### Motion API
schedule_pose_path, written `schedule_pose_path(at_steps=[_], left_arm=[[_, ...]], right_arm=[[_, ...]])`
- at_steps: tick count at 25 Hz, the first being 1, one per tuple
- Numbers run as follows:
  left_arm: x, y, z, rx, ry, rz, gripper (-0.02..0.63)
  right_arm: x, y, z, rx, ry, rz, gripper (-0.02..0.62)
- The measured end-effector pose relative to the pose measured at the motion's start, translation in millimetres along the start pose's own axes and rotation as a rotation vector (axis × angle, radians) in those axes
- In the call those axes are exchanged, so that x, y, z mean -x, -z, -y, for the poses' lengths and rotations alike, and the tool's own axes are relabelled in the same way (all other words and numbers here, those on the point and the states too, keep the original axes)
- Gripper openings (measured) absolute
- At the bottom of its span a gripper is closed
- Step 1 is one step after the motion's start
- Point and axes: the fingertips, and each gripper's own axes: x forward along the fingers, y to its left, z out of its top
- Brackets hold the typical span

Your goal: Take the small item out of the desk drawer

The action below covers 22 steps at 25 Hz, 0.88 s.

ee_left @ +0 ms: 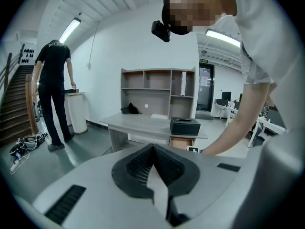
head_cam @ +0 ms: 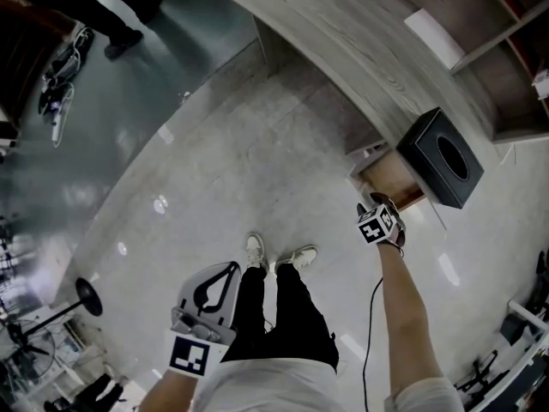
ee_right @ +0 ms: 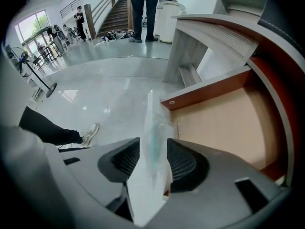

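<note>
In the right gripper view a small clear plastic packet [ee_right: 153, 144] with something teal inside stands upright between the jaws of my right gripper [ee_right: 155, 152]. The ribbed pads sit wide apart beside it and do not visibly squeeze it. Just beyond is the open wooden drawer [ee_right: 224, 123], its floor bare. From the head view, the right gripper [head_cam: 377, 202] hovers at the front of that drawer [head_cam: 388, 177] under the grey desk [head_cam: 343, 33]. My left gripper [head_cam: 225, 270] hangs low by my left leg, shut and empty [ee_left: 153, 149].
A black tissue box [head_cam: 446, 157] sits on the desk edge above the drawer. A shelf unit [ee_left: 157, 92] stands on the desk. A person in black [ee_left: 52, 94] stands by a white bin [ee_left: 76, 111]; cables [head_cam: 56, 93] and a fan stand [head_cam: 86, 294] lie on the floor at left.
</note>
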Motion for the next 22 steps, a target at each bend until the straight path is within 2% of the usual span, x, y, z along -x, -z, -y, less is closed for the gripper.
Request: schedule_pose_path(at_steps=[8,16,22], left_arm=[[-4.6,-3.8,2.7,-0.007,0.027,0.003,0.017],[-4.7,-5.8,4.0,-0.012,0.064,0.025,0.017],[-9.0,-15.3,10.8,-0.023,0.13,0.076,0.017]], right_arm=[[10.3,-0.8,-1.1,0.004,0.008,0.028,0.084],[28.8,-0.8,-0.3,-0.021,0.039,0.045,0.054],[58.1,-6.8,3.2,-0.063,0.09,0.079,0.04]])
